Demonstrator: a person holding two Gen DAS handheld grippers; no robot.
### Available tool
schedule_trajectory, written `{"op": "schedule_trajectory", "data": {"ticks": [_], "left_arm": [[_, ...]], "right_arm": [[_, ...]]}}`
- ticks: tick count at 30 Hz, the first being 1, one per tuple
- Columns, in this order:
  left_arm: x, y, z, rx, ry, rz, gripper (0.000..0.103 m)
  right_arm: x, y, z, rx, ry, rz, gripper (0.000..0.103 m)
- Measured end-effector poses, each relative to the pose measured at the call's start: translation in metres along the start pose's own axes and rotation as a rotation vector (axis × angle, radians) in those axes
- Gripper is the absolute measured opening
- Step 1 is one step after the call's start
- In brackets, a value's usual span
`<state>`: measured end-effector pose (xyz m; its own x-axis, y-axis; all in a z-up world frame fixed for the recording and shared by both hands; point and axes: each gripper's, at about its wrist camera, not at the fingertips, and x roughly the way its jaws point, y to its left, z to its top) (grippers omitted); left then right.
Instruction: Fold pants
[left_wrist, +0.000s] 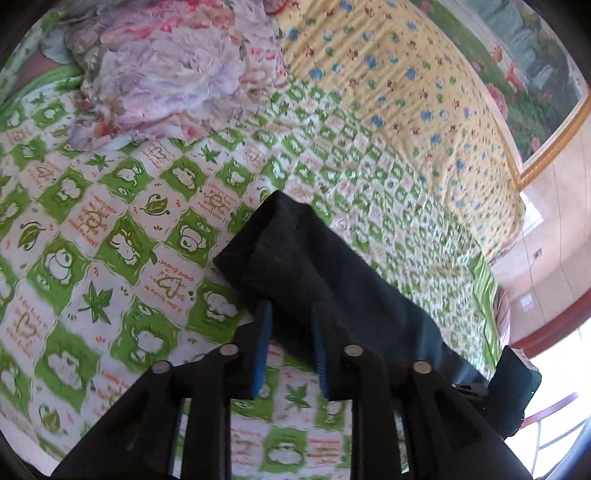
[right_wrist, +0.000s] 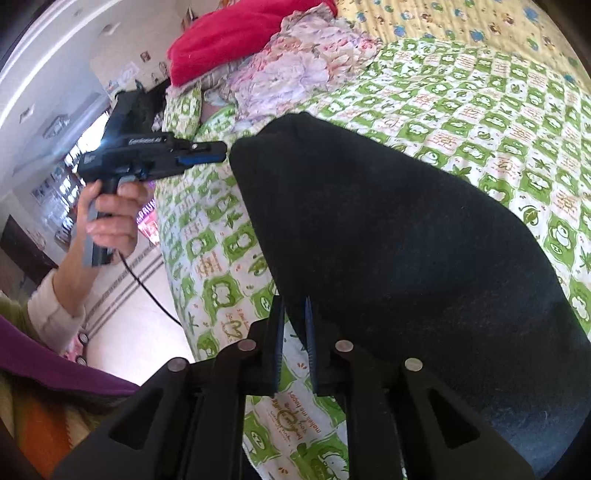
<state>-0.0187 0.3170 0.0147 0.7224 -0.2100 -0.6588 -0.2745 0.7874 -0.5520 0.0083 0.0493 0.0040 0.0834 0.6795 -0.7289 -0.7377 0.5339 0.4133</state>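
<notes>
Left wrist view: dark pants (left_wrist: 314, 266) pinched between left claw (left_wrist: 291, 317) fingers.

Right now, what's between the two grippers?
Only the dark navy fabric pants, stretched between left gripper and right gripper above the green-and-white patterned bedsheet; the right wrist view shows it.

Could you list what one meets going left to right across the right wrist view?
Person's hand holding the left gripper → red cushion → dark pants → green patterned bedsheet.
</notes>
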Motion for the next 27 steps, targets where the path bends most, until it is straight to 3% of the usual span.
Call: {"op": "schedule_trajectory", "data": {"ticks": [5,11,17,23,27], "left_arm": [[-0.004,-0.014,-0.001,-0.016,-0.008,0.012,0.032],[0.003,-0.017,-0.001,-0.034,-0.014,0.097,0.052],[0.014,-0.007,-0.003,-0.078,0.012,0.148,0.055],[0.027,0.003,-0.007,-0.091,0.042,0.126,0.055],[0.036,0.007,-0.006,-0.084,0.058,0.119,0.054]], "right_arm": [[-0.02,-0.011,0.009,0.064,-0.068,0.026,0.012],[-0.042,-0.042,0.024,0.198,-0.154,0.019,0.012],[-0.059,-0.076,0.037,0.319,-0.216,-0.026,0.012],[-0.058,-0.112,0.048,0.419,-0.199,-0.03,0.012],[-0.042,-0.138,0.055,0.49,-0.119,0.024,0.012]]}}
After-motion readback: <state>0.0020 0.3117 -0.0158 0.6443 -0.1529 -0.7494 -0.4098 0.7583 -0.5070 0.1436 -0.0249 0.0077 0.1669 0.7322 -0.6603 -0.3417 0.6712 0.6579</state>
